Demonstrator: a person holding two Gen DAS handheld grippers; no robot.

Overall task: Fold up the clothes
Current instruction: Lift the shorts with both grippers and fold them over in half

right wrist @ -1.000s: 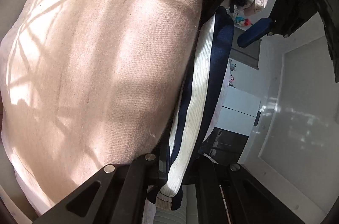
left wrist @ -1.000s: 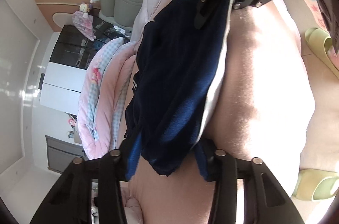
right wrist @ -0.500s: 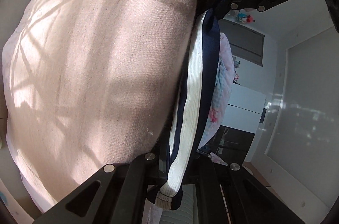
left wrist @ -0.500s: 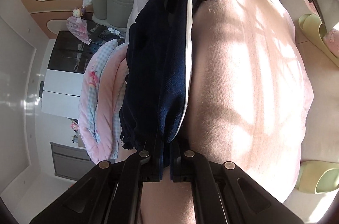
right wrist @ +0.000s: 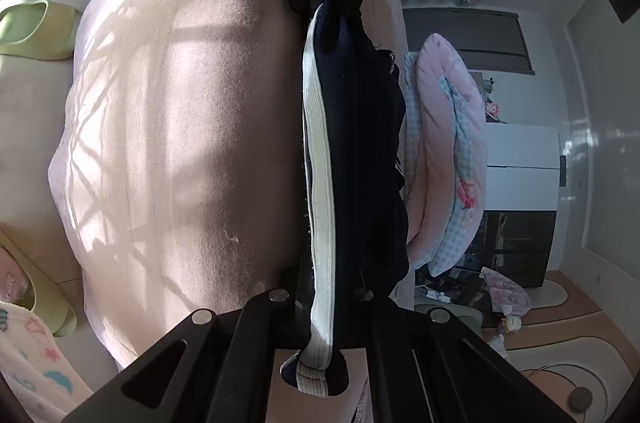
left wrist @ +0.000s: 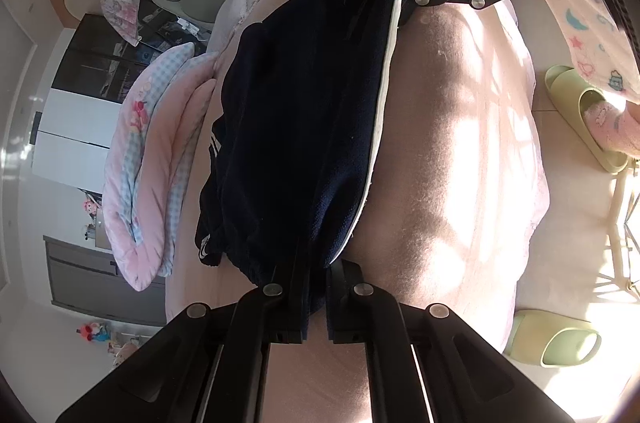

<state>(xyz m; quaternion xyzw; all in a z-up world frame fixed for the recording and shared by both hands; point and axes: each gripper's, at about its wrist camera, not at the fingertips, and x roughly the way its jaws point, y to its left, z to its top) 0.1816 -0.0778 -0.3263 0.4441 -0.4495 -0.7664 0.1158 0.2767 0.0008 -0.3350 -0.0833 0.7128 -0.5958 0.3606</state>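
Navy garment (left wrist: 304, 119), white trim at 3 o'clock, stretched taut above the bed (left wrist: 460, 143): left gripper (left wrist: 318, 275) and right gripper (right wrist: 340, 307) each clamp one end, aligning edges for folding.

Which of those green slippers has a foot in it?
The upper slipper in the left view: a pink fuzzy sock sits inside. The lower slipper, nearer the bed's corner, is empty.

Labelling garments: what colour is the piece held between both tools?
Dark navy garment with a white ribbed band; clearest in the right wrist view.
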